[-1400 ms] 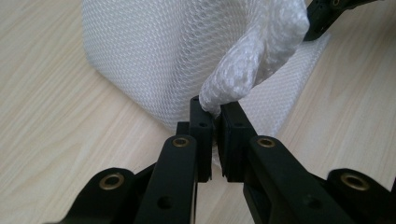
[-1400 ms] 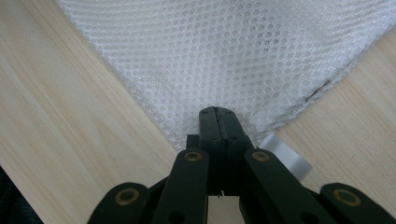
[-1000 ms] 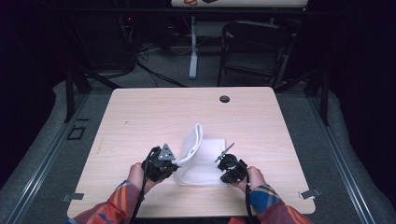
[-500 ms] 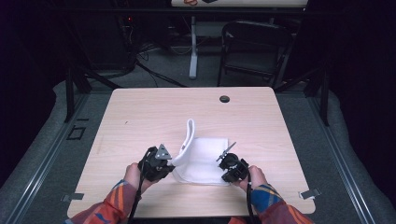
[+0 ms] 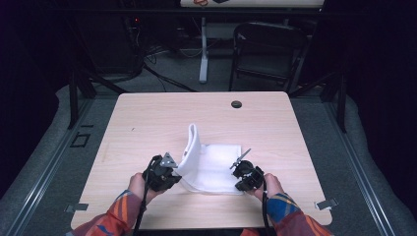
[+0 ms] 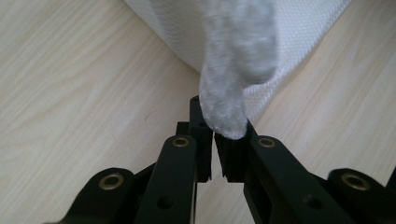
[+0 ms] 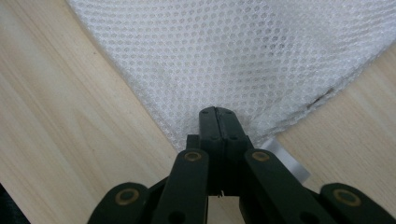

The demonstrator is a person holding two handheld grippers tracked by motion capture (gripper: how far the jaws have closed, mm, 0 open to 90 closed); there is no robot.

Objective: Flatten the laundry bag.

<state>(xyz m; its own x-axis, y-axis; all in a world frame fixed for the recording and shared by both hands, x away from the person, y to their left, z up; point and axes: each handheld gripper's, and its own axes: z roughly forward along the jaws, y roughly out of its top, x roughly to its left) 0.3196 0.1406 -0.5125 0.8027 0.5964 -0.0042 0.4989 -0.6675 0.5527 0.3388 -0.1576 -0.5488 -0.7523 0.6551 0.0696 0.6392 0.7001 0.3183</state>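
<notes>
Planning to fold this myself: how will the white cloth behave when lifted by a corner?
Probably floppy: the white cloth curls over where the left hand-held gripper lifts its edge. Likely light, since the rest lies flat on the table. Its mesh weave probably grips well.
</notes>
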